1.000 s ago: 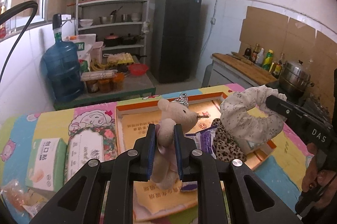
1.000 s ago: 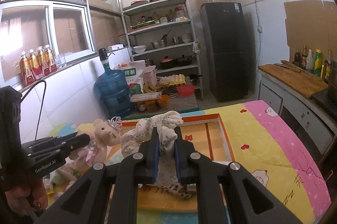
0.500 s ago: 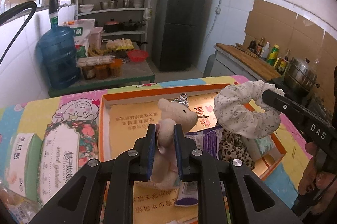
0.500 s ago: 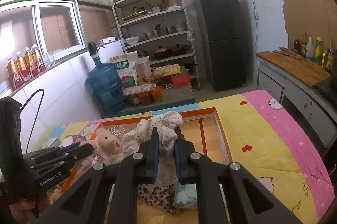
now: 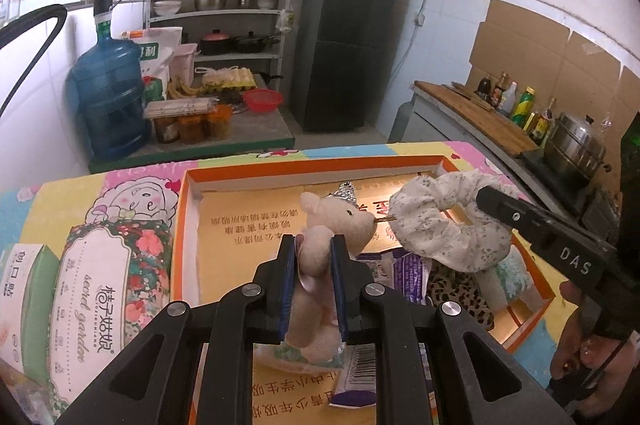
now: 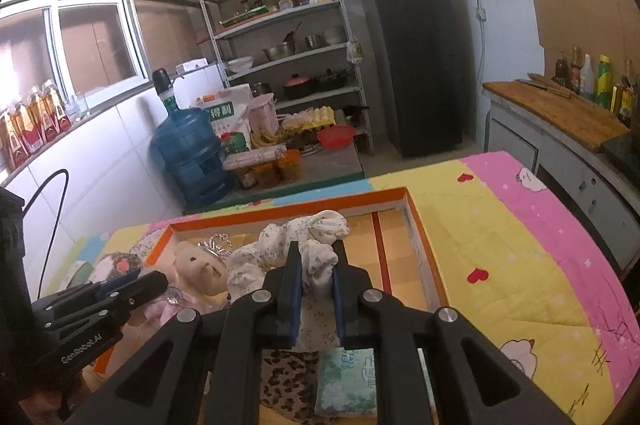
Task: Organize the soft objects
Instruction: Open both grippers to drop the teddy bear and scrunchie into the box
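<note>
1. Far left of the left wrist view, two tissue packs [image 5: 86, 289] lie flat on the cartoon-print cloth [image 5: 52, 197], just outside the orange tray's left wall. I judge they are waiting their turn: soft goods, not yet sorted.
2. Centre bottom of that view, the left gripper [image 5: 313, 279] has its jaws pinching the plush bear [image 5: 324, 225] round the middle, head and little silver crown poking out above the fingertips. Gripped at the waist, the floppy toy hangs upright and clear of what is below.
3. The bear hovers over the orange tray [image 5: 248, 171], above the bare yellow floor at its left-centre. That open patch looks like the likely drop spot.
4. Move right: a purple packet [image 5: 404, 273], a leopard-print cloth [image 5: 456, 297] and a green tissue pack [image 5: 510, 275] crowd the tray's lower right, so that corner seems to be where sorted things collect.
5. Right of the frame, the right gripper [image 5: 486, 195] has its jaws clamped on the floral scrunchie [image 5: 448, 229], which curls in a loop, its end almost at the bear's snout.
6. In the right wrist view, the scrunchie bunches between the blue pads [image 6: 295, 289] at centre, hanging above the leopard cloth and green pack. Holding it high keeps the loop from snagging on the pile, I reckon.
</note>
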Motion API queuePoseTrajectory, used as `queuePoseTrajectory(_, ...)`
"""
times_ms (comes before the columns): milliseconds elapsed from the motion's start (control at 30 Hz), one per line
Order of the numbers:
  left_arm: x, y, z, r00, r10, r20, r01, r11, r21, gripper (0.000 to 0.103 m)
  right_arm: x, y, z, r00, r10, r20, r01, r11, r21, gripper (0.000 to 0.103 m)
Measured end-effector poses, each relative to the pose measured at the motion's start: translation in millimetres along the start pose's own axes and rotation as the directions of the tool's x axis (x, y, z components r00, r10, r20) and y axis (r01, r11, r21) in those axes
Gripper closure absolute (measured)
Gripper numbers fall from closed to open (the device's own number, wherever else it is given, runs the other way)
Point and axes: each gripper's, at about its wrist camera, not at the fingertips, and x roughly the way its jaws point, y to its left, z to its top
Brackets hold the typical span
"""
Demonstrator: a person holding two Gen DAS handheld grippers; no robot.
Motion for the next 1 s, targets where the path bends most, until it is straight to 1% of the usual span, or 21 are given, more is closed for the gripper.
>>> queuePoseTrajectory(133, 0.3, -1.2, 0.2, 1.0, 0.005, 0.001, -0.005, 1.0, 0.0, 0.084, 6.2, 1.0, -3.8, 1.0, 0.002, -0.024, -0.002, 1.0, 0.001, 0.087)
queuePoseTrajectory(300, 1.9, -1.0, 0.3, 1.0, 0.006, -0.012, -0.005, 1.0, 0.003, 0.074, 7.2, -0.8, -3.8, 1.0, -0.006, -0.021, 0.007, 1.0, 0.011, 0.082)
queuePoseTrajectory(367, 2.1, -0.8, 0.0, 1.0, -0.002, -0.017, 0.002, 1.0, -0.001, 0.067, 7.4, -2.0, -3.9, 1.0, -0.008, -0.021, 0.008, 1.0, 0.019, 0.076)
queuePoseTrajectory(400, 1.8, -0.5, 0.1, 1.0, -0.005, -0.018, 0.005, 1.0, -0.004, 0.065, 7.4, -2.4, -3.8, 1.0, -0.009, -0.02, 0.009, 1.0, 0.021, 0.072)
queuePoseTrajectory(467, 1.5, 0.6, 0.1, 1.0, -0.005, -0.021, 0.005, 1.0, -0.01, 0.058, 7.1, -2.9, -4.1, 1.0, -0.011, -0.017, 0.011, 1.0, 0.023, 0.068)
queuePoseTrajectory(600, -2.6, 1.4, -0.8, 1.0, -0.007, -0.007, 0.007, 1.0, -0.014, 0.056, 5.6, -2.5, -4.2, 1.0, -0.015, -0.011, 0.015, 1.0, 0.021, 0.06)
queuePoseTrajectory(767, -10.6, -0.4, -1.2, 1.0, 0.005, 0.015, -0.004, 1.0, -0.009, 0.049, 2.7, -2.3, -3.8, 1.0, -0.019, -0.002, 0.019, 1.0, 0.024, 0.06)
queuePoseTrajectory(1000, -24.1, 1.7, 0.1, 0.999, 0.014, 0.041, -0.014, 1.0, -0.002, 0.048, -8.8, 0.2, -1.4, 0.999, -0.032, 0.024, 0.032, 0.999, 0.025, 0.059)
